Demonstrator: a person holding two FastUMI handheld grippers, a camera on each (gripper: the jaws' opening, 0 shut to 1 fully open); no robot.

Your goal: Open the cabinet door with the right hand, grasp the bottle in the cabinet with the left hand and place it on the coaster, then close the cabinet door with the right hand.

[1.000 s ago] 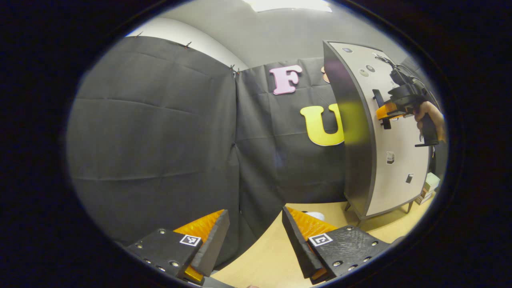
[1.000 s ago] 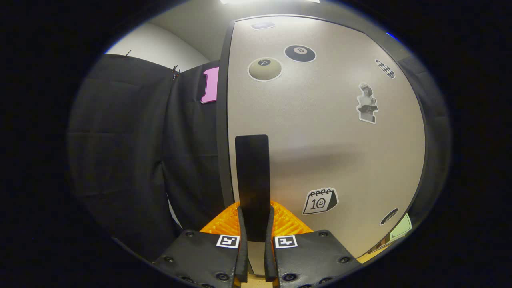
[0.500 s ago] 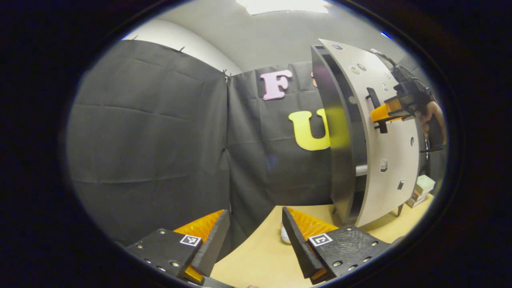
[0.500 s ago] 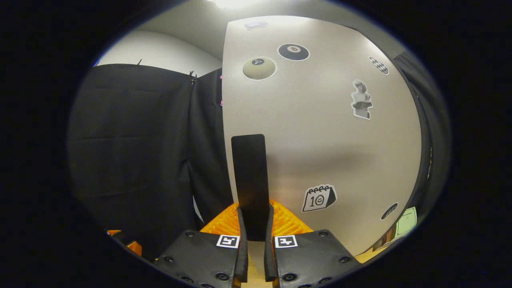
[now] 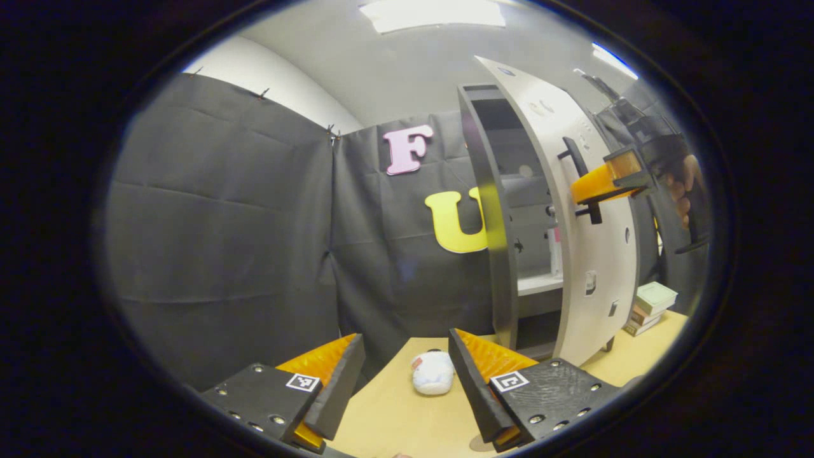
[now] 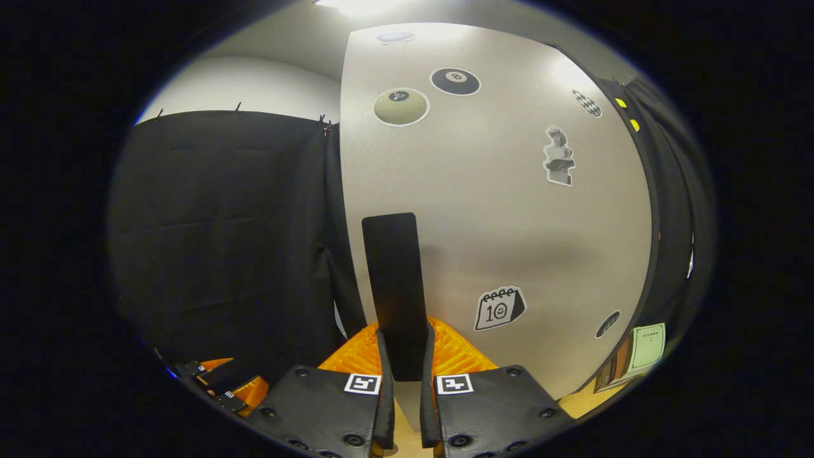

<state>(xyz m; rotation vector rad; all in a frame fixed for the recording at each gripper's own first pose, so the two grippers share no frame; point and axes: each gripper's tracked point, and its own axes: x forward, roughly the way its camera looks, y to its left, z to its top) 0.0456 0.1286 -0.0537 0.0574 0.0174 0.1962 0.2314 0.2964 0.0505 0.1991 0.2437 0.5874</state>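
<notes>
Pale grey cabinet door (image 6: 509,222) with black handle (image 6: 394,286), dark grey cabinet frame (image 5: 493,254), light wooden table (image 5: 394,420).

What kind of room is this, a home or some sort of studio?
Probably a staged booth, not a home: black cloth forms the walls, and one small cabinet stands on a wooden table beside stacked books.

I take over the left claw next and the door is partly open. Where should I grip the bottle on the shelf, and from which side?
Judging from the left gripper view, grip the bottle around its body, coming straight in through the gap between the cabinet frame and the door. It stands upright and slim on the shelf, so a level left claw with fingers either side should fit. Its upper part is hidden.
</notes>
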